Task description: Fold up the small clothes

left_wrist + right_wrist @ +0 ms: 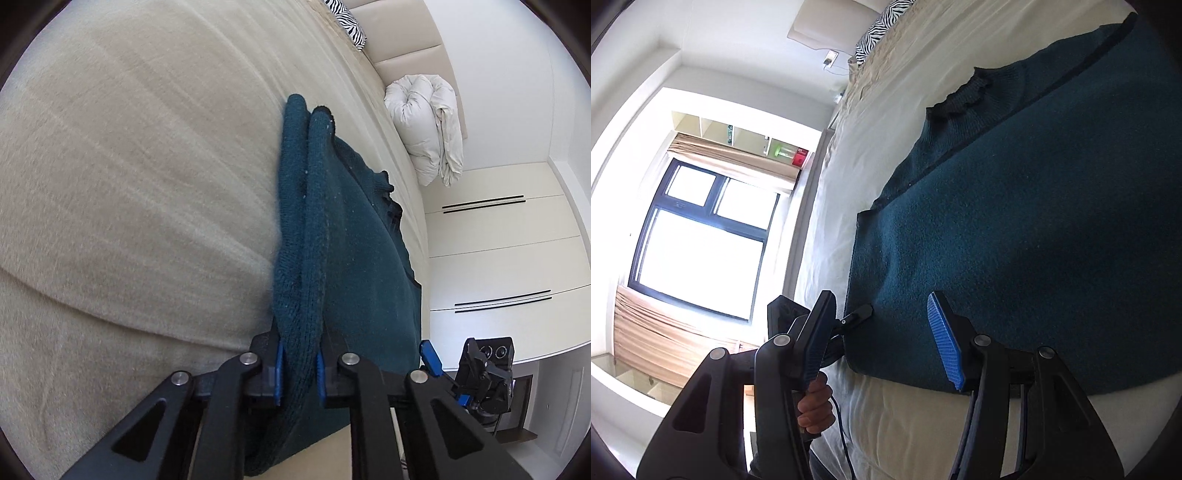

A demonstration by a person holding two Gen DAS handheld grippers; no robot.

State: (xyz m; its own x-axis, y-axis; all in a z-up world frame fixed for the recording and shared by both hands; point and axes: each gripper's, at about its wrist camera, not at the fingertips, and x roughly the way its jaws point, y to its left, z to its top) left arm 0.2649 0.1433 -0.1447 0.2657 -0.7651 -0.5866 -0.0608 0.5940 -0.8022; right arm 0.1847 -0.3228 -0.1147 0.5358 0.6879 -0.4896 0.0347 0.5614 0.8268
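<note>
Fingers of the left gripper (300, 373) pinch a bunched fold of the dark teal knit sweater (354, 236), which lies flat on the beige bed (129, 166) near its edge (collar toward the zebra-print pillow (349, 22)). Right gripper (882, 339) fingers stand spread, holding nothing, over the sweater's hem.

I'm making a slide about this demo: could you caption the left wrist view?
Left hand-held gripper shut on a folded edge of the teal sweater lying on a beige bed.
</note>
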